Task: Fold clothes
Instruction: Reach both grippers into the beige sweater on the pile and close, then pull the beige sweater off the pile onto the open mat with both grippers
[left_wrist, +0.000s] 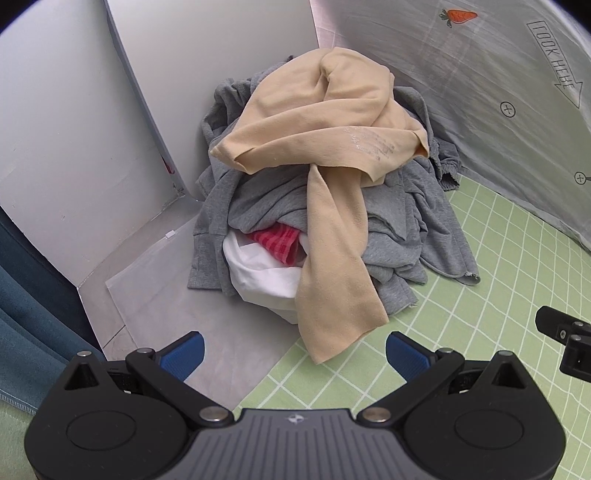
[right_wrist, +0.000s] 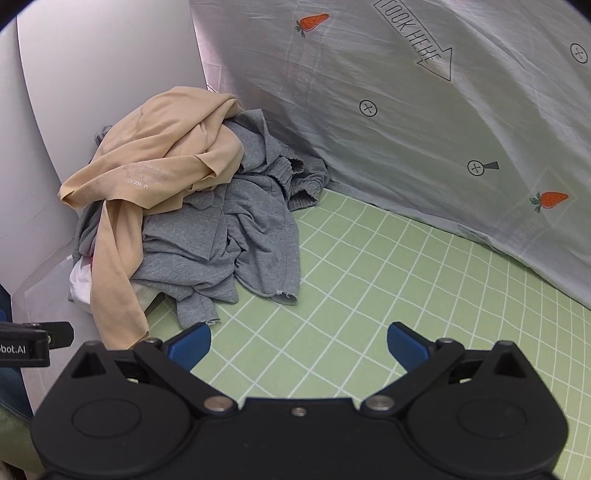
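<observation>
A heap of crumpled clothes sits in the far left corner of a green grid-patterned sheet (right_wrist: 369, 266): a beige soft-knit garment (left_wrist: 332, 147) draped over grey jersey clothing (right_wrist: 221, 236), with white fabric (left_wrist: 258, 273) and red striped cloth (left_wrist: 275, 242) beneath. The left claw (left_wrist: 294, 352) and right claw (right_wrist: 298, 345) both hover released, empty, near the heap.

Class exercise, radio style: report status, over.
Left gripper open, empty. Right gripper open, empty. Clothes pile untouched, beige garment on top. Nothing blocking approach.
</observation>
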